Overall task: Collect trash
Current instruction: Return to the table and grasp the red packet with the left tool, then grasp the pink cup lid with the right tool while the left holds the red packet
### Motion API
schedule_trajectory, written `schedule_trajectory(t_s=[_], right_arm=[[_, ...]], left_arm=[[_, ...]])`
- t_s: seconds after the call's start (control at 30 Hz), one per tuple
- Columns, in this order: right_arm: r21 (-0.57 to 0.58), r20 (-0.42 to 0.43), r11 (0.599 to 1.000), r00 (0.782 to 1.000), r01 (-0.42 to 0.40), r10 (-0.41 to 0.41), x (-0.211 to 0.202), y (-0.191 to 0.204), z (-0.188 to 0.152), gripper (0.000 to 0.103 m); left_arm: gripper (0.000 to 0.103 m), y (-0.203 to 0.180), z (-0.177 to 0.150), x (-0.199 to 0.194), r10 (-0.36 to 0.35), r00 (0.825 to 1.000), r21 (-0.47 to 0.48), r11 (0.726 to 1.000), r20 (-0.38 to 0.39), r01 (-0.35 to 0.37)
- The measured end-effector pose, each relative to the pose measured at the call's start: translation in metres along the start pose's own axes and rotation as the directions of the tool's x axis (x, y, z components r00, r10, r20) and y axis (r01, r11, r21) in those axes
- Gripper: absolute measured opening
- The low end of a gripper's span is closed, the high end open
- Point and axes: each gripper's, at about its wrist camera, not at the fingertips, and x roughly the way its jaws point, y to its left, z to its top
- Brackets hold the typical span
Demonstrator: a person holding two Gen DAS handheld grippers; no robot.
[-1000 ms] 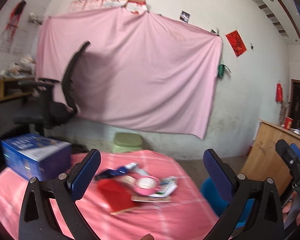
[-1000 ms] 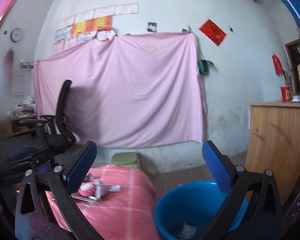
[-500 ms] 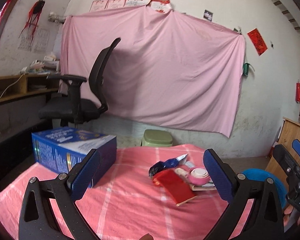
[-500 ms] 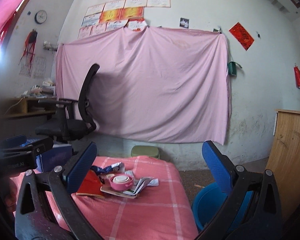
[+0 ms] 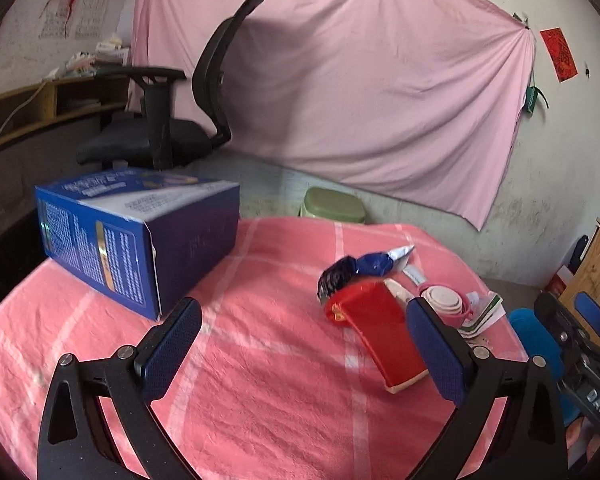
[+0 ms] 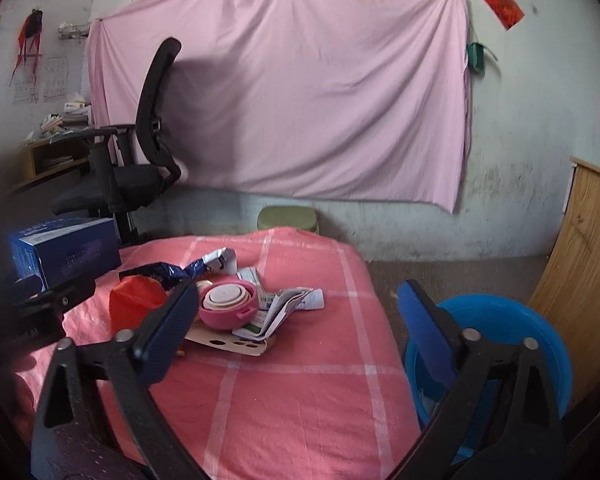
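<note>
Trash sits heaped beside the blue box (image 5: 140,236): red packet (image 5: 380,332) nearest, pink cup (image 6: 228,304) and papers (image 6: 288,304) beyond. Both my grippers, left (image 5: 308,356) and right (image 6: 296,324), hover spread and empty (approach step, I judge); next, pinch the packet for the blue basin (image 6: 540,344)

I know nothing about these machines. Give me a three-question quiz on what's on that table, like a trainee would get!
1. True or false: the left tongs are gripping the red packet.
2. What colour is the tub beside the table?
3. The pink cup sits on: A) the blue box, B) a pile of papers, C) the chair.

Key: 1 false, both tongs are open and empty; 2 blue; 3 B.
</note>
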Motion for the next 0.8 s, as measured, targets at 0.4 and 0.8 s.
schedule_trajectory(t_s=[0.4,0.8], right_arm=[[-0.07,-0.079,0.995,0.995,-0.072,0.066,0.03,0.015,0.009,0.079],[-0.006,-0.253,0.962,0.931,-0.273,0.262,0.076,0.017,0.008,0.062]], left_arm=[[0.046,0.002,-0.004,0.033,-0.169,0.97,-0.08,0.984,-0.173,0.157],[0.019,0.006,-0.005,0.044,-0.323,0.92,-0.161,0.943,-0.223,0.292]])
